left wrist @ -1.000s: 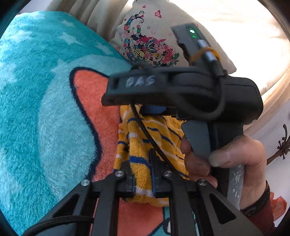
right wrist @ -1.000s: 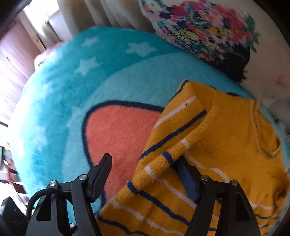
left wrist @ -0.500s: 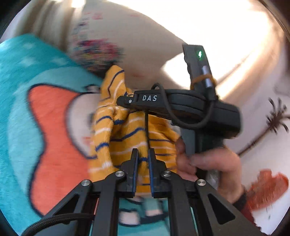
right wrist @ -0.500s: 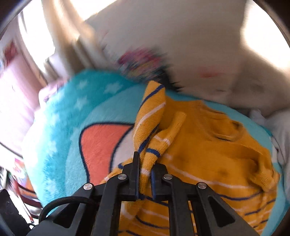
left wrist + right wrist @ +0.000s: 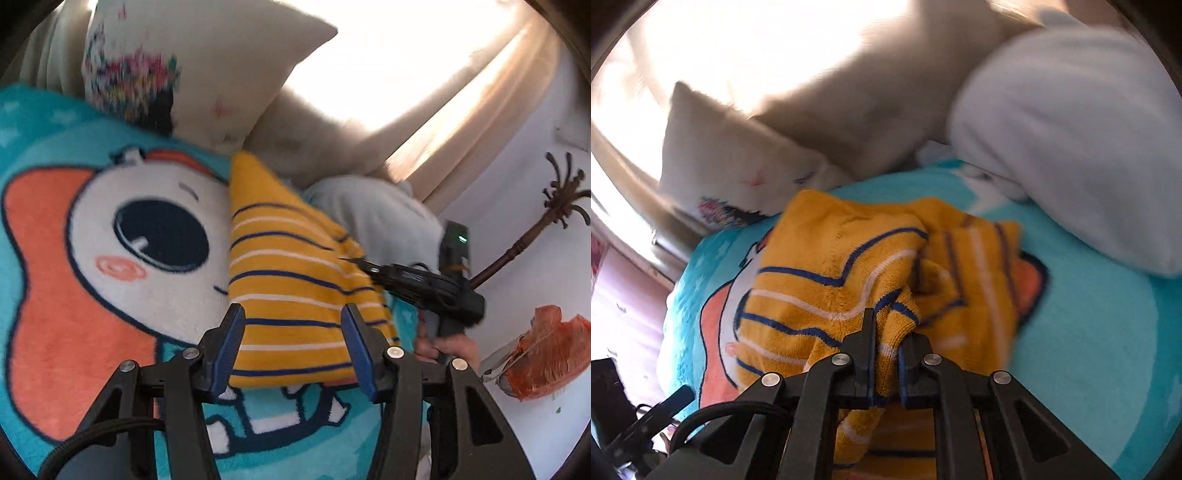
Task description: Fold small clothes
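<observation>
Black hand-held gripper (image 5: 291,339), blue pads (image 5: 229,347), silver screws (image 5: 191,353)

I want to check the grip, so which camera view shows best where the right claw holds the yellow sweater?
The right wrist view: the right claw is shut on a bunched fold of the yellow sweater. The left wrist view shows the same claw only from the side, small, at the sweater's far edge.

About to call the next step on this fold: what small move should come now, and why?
Probably lay the pinched fold down across the sweater, then release. The right gripper is shut on a raised bunch of striped knit, not yet flat on the blanket. The left gripper is opening, pads clear of the cloth.
</observation>
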`<state>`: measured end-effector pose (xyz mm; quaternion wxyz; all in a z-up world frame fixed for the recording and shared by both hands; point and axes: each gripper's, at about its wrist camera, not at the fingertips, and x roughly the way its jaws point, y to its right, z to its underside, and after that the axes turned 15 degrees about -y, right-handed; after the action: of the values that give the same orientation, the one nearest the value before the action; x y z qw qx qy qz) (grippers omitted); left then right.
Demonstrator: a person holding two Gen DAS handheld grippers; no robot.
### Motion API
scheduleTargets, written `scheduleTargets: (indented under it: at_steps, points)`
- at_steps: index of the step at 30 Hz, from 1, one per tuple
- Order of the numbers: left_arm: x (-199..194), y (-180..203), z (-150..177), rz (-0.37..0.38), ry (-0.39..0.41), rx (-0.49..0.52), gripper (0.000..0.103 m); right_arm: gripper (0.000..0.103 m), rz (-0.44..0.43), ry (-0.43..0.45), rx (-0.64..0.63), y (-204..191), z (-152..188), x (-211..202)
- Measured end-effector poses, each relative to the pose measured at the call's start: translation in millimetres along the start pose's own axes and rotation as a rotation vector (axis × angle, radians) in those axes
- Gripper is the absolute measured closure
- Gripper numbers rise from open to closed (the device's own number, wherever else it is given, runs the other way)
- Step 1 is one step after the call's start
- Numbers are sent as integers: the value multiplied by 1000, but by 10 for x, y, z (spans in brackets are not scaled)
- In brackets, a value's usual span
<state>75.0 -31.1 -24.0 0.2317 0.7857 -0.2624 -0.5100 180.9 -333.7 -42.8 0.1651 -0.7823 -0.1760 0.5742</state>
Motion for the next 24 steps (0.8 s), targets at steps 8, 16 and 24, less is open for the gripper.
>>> scheduleTargets:
  at_steps: [8, 16, 24]
  points:
    - [640, -42, -201, -42, -119, -27, 50, 94, 34, 45, 43, 202, 23, 25]
    - [998, -49, -197, -106, -196, -27, 42, 86, 8, 85, -33, 7, 5, -254]
    - [1001, 64, -103, -134, -196, 5, 39, 79, 171, 59, -110, -384, -306, -121]
